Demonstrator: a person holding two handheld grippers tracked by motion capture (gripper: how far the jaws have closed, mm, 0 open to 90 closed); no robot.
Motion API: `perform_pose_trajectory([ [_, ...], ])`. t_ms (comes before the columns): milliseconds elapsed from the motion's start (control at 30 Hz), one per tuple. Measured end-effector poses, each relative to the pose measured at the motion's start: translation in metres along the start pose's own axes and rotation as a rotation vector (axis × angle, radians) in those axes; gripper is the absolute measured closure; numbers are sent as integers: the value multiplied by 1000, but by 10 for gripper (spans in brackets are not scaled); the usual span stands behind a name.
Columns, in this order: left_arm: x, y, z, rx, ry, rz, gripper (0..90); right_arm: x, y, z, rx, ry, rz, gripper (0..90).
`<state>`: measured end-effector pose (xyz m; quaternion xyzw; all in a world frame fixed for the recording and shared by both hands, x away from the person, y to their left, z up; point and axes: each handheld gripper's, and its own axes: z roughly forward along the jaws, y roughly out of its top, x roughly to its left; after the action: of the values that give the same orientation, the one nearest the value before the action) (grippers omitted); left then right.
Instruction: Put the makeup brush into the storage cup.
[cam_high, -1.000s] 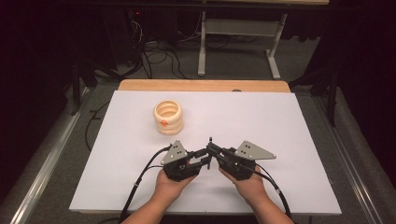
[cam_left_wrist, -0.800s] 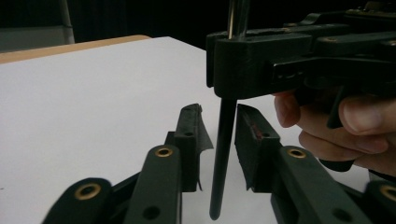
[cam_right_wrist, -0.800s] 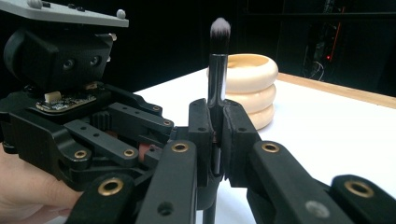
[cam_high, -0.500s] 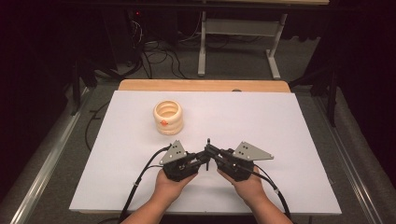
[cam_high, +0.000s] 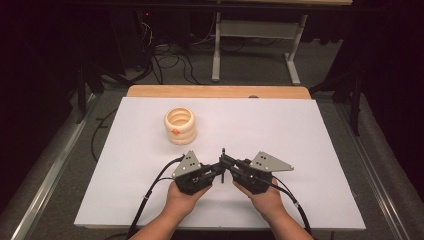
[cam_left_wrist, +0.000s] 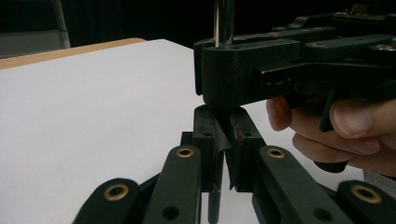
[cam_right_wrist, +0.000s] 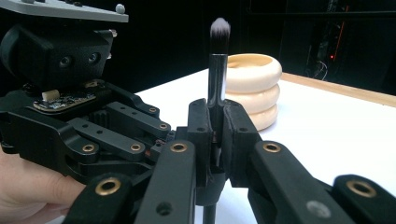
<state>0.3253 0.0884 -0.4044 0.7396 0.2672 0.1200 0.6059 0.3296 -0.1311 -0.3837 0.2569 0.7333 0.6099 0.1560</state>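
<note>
Item, makeup brush (cam_right_wrist: 218, 70): I am holding it upright above the near desk (cam_high: 300, 130), right claw (cam_high: 226, 162) clamped on its handle, left claw (cam_high: 216, 172) just finishing closing onto the lower handle, readying a handover, cream ringed holder (cam_high: 180, 125) standing well apart.

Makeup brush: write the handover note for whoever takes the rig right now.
Right claw: shut on the makeup brush, bristles up.
Left claw: jaws have just been closing, now shut on the same brush's handle, under the right claw.
Cream ringed holder: on the white table, beyond both claws, untouched.
Done: brush gripped by both.
Left: probably standing it in the holder.
</note>
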Motion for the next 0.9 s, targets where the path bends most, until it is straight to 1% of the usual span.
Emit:
perform_pose_trajectory([
  [133,0,0,0,-1,2,3,834,-1,0,0,0,9,7,765],
  [233,0,0,0,-1,4,7,835,-1,1,0,-2,5,7,744],
  [300,1,0,0,0,9,5,834,-2,2,-1,-9,6,15,702],
  [333,1,0,0,0,9,5,834,-2,2,-1,-9,6,15,702],
  [400,1,0,-1,1,11,5,834,-3,3,-2,-9,2,10,670],
  [467,3,1,-2,0,21,6,834,-3,4,-2,-5,5,20,652],
  [500,4,2,-3,-5,24,1,834,-4,4,-3,-7,2,25,624],
  [567,8,4,-7,-11,34,-5,834,-4,5,-3,-7,1,20,609],
  [633,12,5,-11,-15,52,-8,834,-5,6,-4,-8,-6,23,554],
  [667,12,5,-11,-15,52,-8,834,-5,6,-4,-8,-6,23,554],
  [700,14,6,-13,-20,61,-13,834,-5,7,-5,-6,-10,20,514],
  [767,15,6,-14,-20,65,-15,834,-5,7,-5,-6,-12,21,498],
  [800,16,6,-15,-25,67,-18,834,-6,8,-5,-2,-21,2,469],
  [833,18,7,-17,-26,70,-20,834,-6,8,-6,-1,-27,-4,454],
  [867,19,7,-18,-28,75,-25,834,-6,8,-6,-1,-27,-4,454],
  [900,20,8,-19,-31,78,-24,834,-6,8,-6,5,-33,-4,417],
])
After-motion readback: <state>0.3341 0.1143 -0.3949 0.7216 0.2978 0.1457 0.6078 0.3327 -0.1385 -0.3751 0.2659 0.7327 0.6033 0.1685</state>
